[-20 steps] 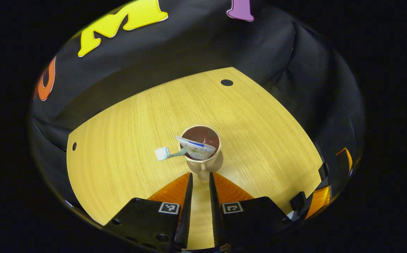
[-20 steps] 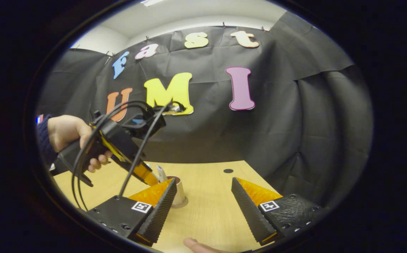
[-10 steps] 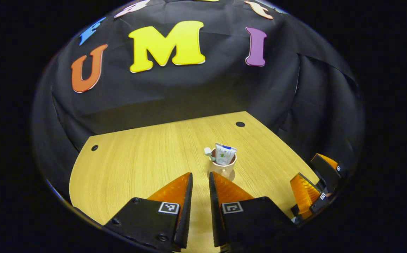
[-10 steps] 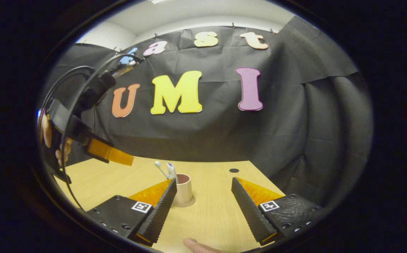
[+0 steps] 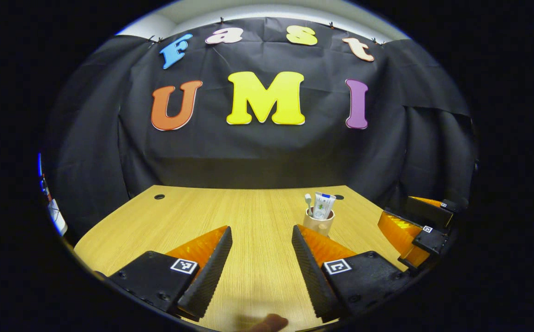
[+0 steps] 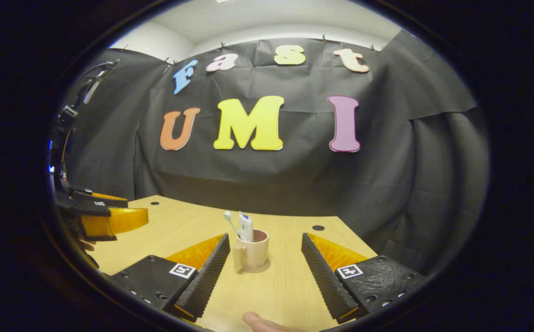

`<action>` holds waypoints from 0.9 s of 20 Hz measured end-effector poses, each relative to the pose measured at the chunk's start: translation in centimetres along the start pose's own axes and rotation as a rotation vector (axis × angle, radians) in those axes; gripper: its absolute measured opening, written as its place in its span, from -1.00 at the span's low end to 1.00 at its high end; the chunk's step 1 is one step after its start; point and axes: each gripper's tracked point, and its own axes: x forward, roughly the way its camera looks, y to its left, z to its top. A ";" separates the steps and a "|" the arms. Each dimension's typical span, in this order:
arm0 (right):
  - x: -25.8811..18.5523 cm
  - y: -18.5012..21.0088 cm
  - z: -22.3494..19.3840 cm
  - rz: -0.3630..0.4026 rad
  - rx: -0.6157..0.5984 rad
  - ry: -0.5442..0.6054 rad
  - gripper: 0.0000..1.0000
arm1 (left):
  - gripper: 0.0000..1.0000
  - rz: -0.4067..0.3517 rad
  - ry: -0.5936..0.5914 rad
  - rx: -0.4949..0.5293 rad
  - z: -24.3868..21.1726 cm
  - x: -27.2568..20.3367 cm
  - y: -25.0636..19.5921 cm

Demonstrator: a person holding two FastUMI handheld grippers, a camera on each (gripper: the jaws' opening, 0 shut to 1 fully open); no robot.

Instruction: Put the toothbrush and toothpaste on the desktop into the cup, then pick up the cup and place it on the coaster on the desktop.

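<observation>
Since a second ago: your left gripper (image 5: 260,240) has drawn back and levelled, from looking steeply down over the cup with its fingers near together to sitting low over the desk with its fingers spread.

Item, cup (image 6: 253,251): upright on the desktop (image 6: 290,286), handle turned toward the right gripper's camera. A thin disc edge shows under its base in the right gripper view, most likely the coaster (image 6: 263,268); you cannot be sure from here.

Item, toothbrush (image 6: 230,222) and toothpaste (image 6: 245,226): both stand in the cup, leaning together, heads above the rim.

Item, right gripper (image 6: 264,258): fingers wide apart, holding nothing, the cup ahead between them but untouched.

Item, left gripper, also seen at the left edge of the right gripper view (image 6: 114,220): empty, well to the side of the cup.

Judgement: if that disc is the coaster, the cup already stands as the task asks, and good practice is to keep both grippers open and clear of it. If you handle the cup at all, close on its body below the rim, keep it vertical, and stay clear of the tall contents, which could tip it.
</observation>
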 end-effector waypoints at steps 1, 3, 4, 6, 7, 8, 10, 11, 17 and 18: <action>0.0 -0.1 0.0 -0.003 0.004 -0.001 0.90 | 0.73 0.005 -0.010 0.005 -0.3 -0.7 0.4; -0.1 0.1 0.1 -0.008 0.016 0.001 0.87 | 1.00 0.039 -0.066 0.021 0.3 -1.4 1.7; -0.3 0.1 0.2 -0.009 0.020 -0.001 0.89 | 1.00 0.056 -0.093 0.027 0.6 -1.5 2.3; -0.7 0.1 0.6 -0.025 0.008 -0.013 0.90 | 1.00 0.087 -0.123 0.023 0.3 -1.9 3.5; -0.9 0.1 0.7 -0.032 0.004 -0.015 0.89 | 1.00 0.094 -0.129 0.020 0.2 -2.1 4.0; -1.2 0.5 0.9 -0.030 0.006 -0.015 0.90 | 1.00 0.104 -0.139 0.020 0.3 -2.4 4.5; -1.9 1.4 1.3 -0.018 0.014 -0.022 0.90 | 1.00 0.112 -0.147 0.033 0.2 -2.3 5.3; -2.2 1.8 1.5 -0.012 0.013 -0.027 0.93 | 1.00 0.120 -0.144 0.037 0.1 -2.3 5.8; -3.0 2.7 1.8 0.001 -0.017 -0.042 0.92 | 1.00 0.111 -0.136 0.022 0.0 -2.6 5.8; -2.9 2.6 1.8 0.001 -0.015 -0.041 0.92 | 1.00 0.109 -0.137 0.024 -0.1 -2.6 5.7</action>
